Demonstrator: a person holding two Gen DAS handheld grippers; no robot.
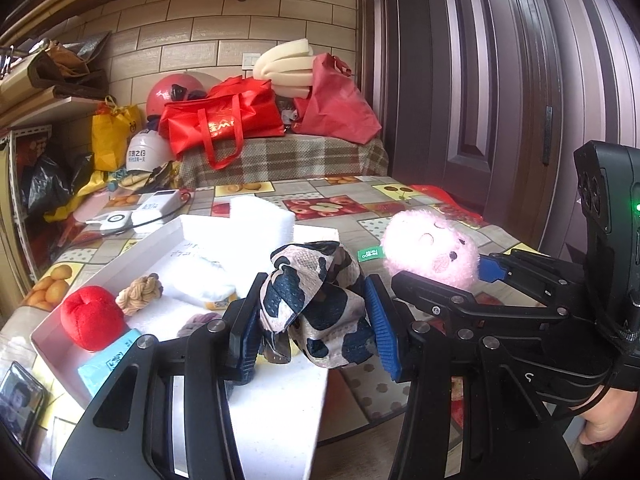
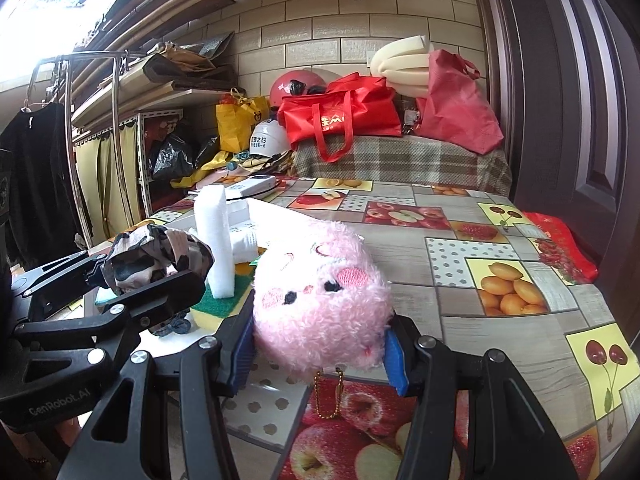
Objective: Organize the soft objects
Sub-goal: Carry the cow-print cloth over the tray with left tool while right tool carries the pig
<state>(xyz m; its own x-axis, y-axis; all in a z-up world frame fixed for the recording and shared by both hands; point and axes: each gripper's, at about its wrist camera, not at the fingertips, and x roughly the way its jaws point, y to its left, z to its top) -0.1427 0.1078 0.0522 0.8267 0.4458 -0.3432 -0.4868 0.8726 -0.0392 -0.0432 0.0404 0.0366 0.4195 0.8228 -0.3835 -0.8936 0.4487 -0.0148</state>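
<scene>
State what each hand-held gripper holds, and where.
Left hand-held gripper: patterned cloth, clamped across its bunched middle. Right hand-held gripper: pink plush, squeezed at its sides.

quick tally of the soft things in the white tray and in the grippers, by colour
red: 1, plush apple
beige: 1, rope knot
white: 1, foam block
black-and-cream: 1, patterned cloth, in left gripper
pink: 1, plush pig, in right gripper
total: 5
</scene>
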